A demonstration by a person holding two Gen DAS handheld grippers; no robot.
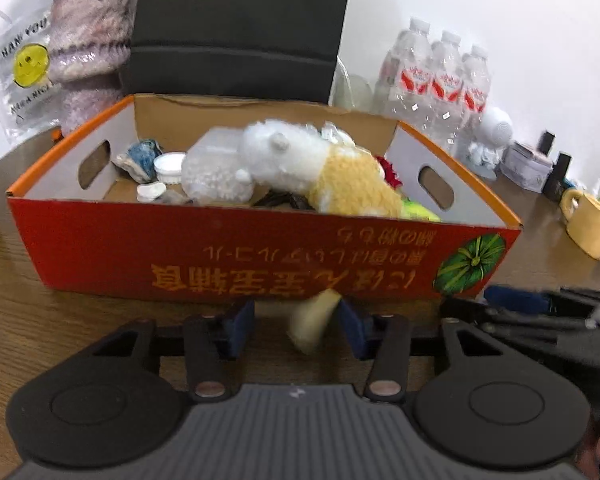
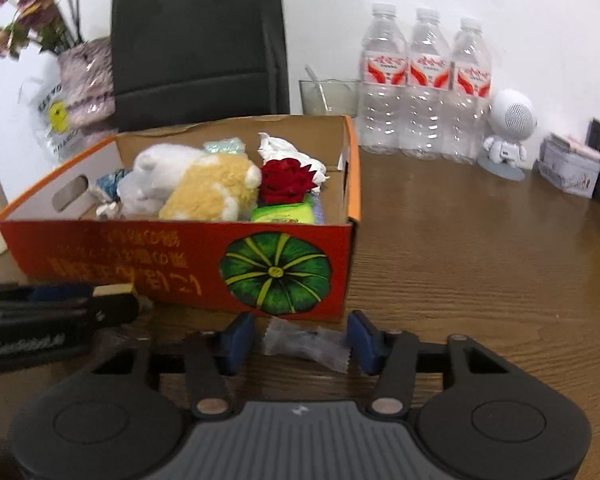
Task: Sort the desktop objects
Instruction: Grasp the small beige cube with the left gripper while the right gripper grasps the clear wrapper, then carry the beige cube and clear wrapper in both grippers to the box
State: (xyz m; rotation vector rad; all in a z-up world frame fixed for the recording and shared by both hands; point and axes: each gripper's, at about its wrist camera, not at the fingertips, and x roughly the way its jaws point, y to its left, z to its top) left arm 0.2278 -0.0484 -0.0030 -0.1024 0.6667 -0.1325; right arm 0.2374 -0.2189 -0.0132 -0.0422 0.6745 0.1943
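Left wrist view first, reading across: a clear plastic bag with a yellow smiley [image 1: 24, 76] leans by a mottled purple vase [image 1: 90, 40], and a black bag [image 1: 240, 28] stands behind the orange cardboard box [image 1: 236, 252] that fills the middle of the wooden worktop [image 1: 24, 320]. Inside the box lie a small white jar [image 1: 169, 166], a white-and-tan plush toy [image 1: 316, 168] and a red flower [image 1: 388, 170]. In front of the box the left gripper [image 1: 296, 330] has its jaws spread, with a blurred pale yellow object [image 1: 312, 324] between the blue pads, close to the right one; I cannot tell whether it touches. Further right stand three water bottles [image 1: 440, 80], a white robot figurine [image 1: 494, 132], a small tin [image 1: 528, 164] and a yellow mug [image 1: 590, 224]. From the right wrist camera, the other tool shows at the left edge with that pale piece at its tip, then the box with the green pumpkin picture [image 2: 276, 272], a green packet [image 2: 282, 214] in its near corner, and a glass cup [image 2: 328, 96] behind. The right gripper [image 2: 302, 338] is low over the worktop with jaws released, a clear crinkled wrapper [image 2: 304, 344] lying between the pads, gripped by neither.
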